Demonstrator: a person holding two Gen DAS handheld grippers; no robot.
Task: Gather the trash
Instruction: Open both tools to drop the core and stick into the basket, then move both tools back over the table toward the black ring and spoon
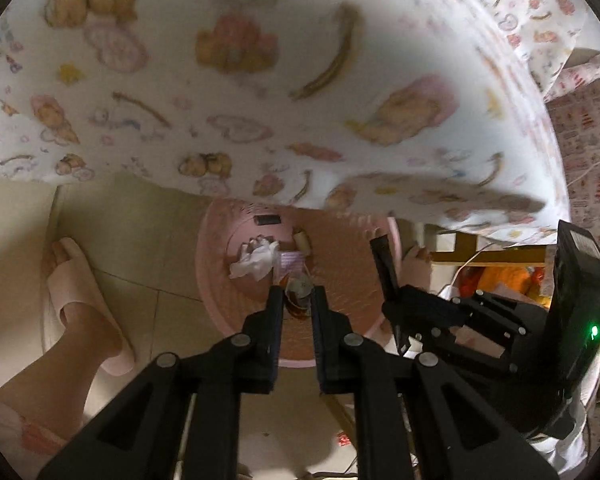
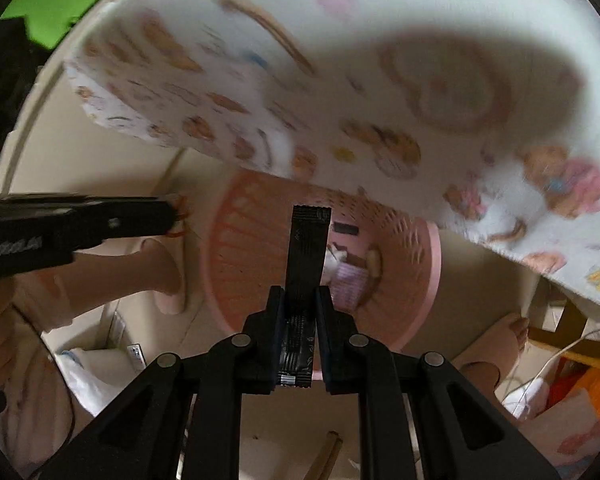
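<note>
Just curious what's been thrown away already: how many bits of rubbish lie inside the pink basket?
4: a crumpled white tissue, a small black rectangular piece, a tan cork-like cylinder and a lilac striped wrapper, all on the pink plastic basket's bottom. More may be hidden.

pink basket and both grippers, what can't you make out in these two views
- Left wrist view: the small crumpled piece in the left gripper is too small to identify.
- Both views: the pink basket's far rim is hidden by the printed tablecloth.
- Right wrist view: the black sachet in the right gripper covers part of the basket's contents.
</note>
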